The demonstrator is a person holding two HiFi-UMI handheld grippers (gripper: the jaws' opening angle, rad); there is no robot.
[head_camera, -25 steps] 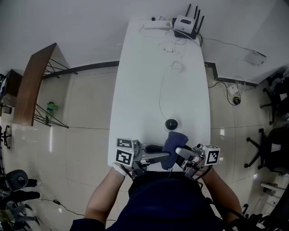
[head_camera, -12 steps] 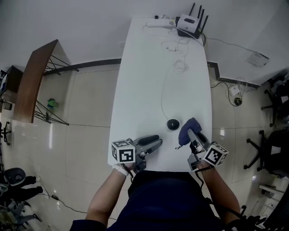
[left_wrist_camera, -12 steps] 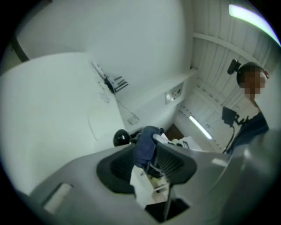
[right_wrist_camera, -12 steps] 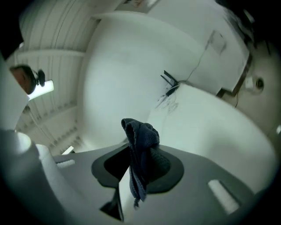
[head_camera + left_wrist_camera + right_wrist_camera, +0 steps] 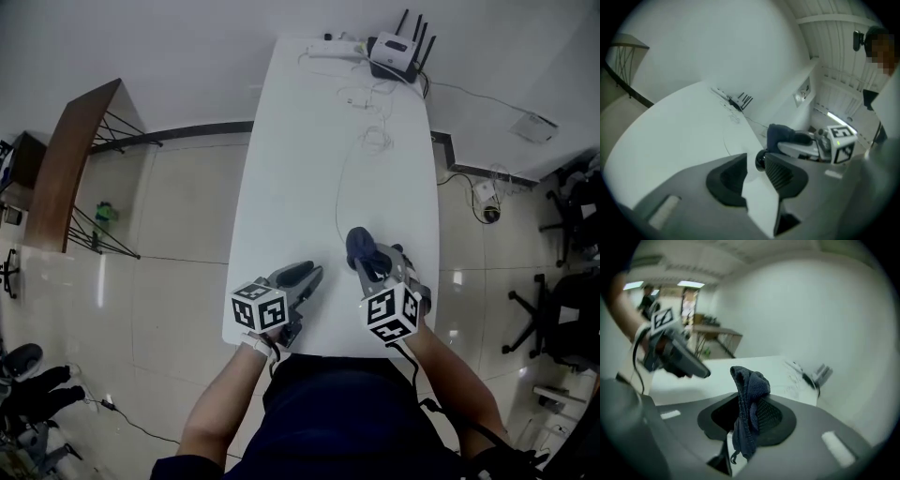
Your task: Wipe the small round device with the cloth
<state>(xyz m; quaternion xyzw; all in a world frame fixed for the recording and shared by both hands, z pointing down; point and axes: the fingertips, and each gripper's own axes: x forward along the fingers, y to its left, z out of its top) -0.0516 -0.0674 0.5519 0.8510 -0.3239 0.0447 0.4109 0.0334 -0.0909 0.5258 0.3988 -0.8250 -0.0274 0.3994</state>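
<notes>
My right gripper (image 5: 380,264) is shut on a dark blue cloth (image 5: 361,247); its jaws closed on it within the last second. The cloth (image 5: 750,394) bunches up between the pads. In the head view it lies over the spot of the small round device, which is hidden there. In the left gripper view the black device (image 5: 761,160) shows just under the cloth (image 5: 780,137), on the white table (image 5: 300,141). My left gripper (image 5: 305,275) rests low to the device's left. Its jaws have just been closing, and nothing is between them (image 5: 757,171).
A thin cable (image 5: 337,187) runs from the device's spot to the far end of the table, where a router (image 5: 398,52) and a power strip (image 5: 328,49) sit. A wooden shelf (image 5: 66,169) stands on the floor at left, and office chairs (image 5: 562,300) at right.
The cloth went from my left gripper into my right one. The right gripper swung out, rolled over and brought the cloth onto the device. The left gripper drew back to the left and lowered.
</notes>
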